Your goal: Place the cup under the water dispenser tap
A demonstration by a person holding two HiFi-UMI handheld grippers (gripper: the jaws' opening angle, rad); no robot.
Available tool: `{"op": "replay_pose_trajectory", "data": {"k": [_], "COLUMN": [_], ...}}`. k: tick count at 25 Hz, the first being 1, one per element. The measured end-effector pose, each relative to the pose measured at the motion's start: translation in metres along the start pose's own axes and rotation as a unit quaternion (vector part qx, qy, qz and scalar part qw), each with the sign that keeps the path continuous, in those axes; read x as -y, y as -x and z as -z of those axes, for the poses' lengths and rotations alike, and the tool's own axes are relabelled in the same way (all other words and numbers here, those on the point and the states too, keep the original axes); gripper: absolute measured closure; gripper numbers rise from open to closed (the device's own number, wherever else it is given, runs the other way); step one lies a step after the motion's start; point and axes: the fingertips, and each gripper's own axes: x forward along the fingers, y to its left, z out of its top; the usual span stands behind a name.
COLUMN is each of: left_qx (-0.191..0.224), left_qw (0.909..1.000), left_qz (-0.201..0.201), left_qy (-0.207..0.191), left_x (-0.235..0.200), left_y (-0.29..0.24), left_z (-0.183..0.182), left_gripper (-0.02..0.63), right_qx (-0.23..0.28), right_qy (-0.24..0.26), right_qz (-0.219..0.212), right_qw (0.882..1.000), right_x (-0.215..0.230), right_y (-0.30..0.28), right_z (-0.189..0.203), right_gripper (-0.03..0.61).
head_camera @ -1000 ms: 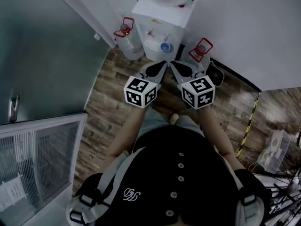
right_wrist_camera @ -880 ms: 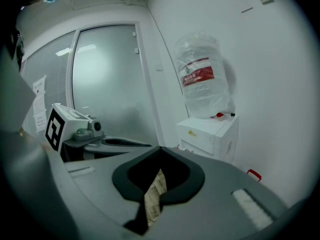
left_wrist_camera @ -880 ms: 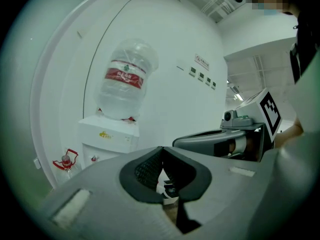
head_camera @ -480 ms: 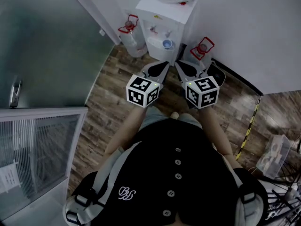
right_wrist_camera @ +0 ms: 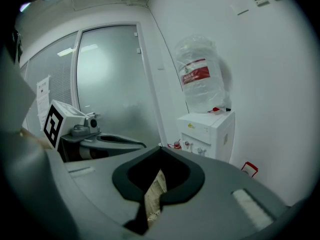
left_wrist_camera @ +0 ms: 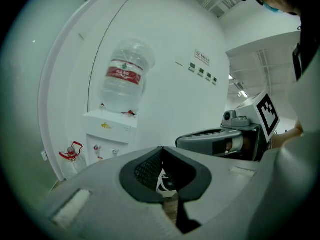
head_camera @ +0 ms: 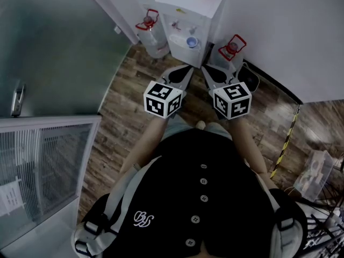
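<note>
A small blue cup [head_camera: 191,42] stands in the recess of the white water dispenser [head_camera: 196,7], below its taps. My left gripper [head_camera: 187,69] and right gripper [head_camera: 206,67] are side by side above the wooden floor, just short of the dispenser's front. Both are shut with nothing between their jaws. In the left gripper view the left gripper [left_wrist_camera: 161,149] points towards the dispenser [left_wrist_camera: 107,131], with the right gripper [left_wrist_camera: 225,141] alongside. In the right gripper view the right gripper [right_wrist_camera: 160,148] faces the dispenser [right_wrist_camera: 207,131]. The cup is hidden in both gripper views.
A big clear water bottle [left_wrist_camera: 125,76] sits on top of the dispenser. Two red-handled bottles stand on the floor, one to its left [head_camera: 148,28] and one to its right [head_camera: 231,47]. A frosted glass partition [head_camera: 54,52] is at the left, and a white wall [head_camera: 279,31] is behind.
Both grippers have drawn back a little from the dispenser, still shut and side by side. The blue cup has stayed in the recess.
</note>
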Motion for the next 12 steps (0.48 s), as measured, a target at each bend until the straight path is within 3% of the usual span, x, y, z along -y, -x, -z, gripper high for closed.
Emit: {"op": "replay_pose_trajectory", "data": {"k": [12], "left_qx": [-0.025], "left_qw": [0.9996], "left_qz": [0.016], "left_qy": [0.001], "left_x": [0.008], "left_y": [-0.008], "left_z": [0.014], "left_gripper": [0.612], "right_qx": [-0.012], "right_qy": [0.002], "right_qz": [-0.001], "right_qw": [1.0], "right_x": [-0.003], "right_y": [-0.002], "right_z": [0.007], "right_gripper": [0.578]}}
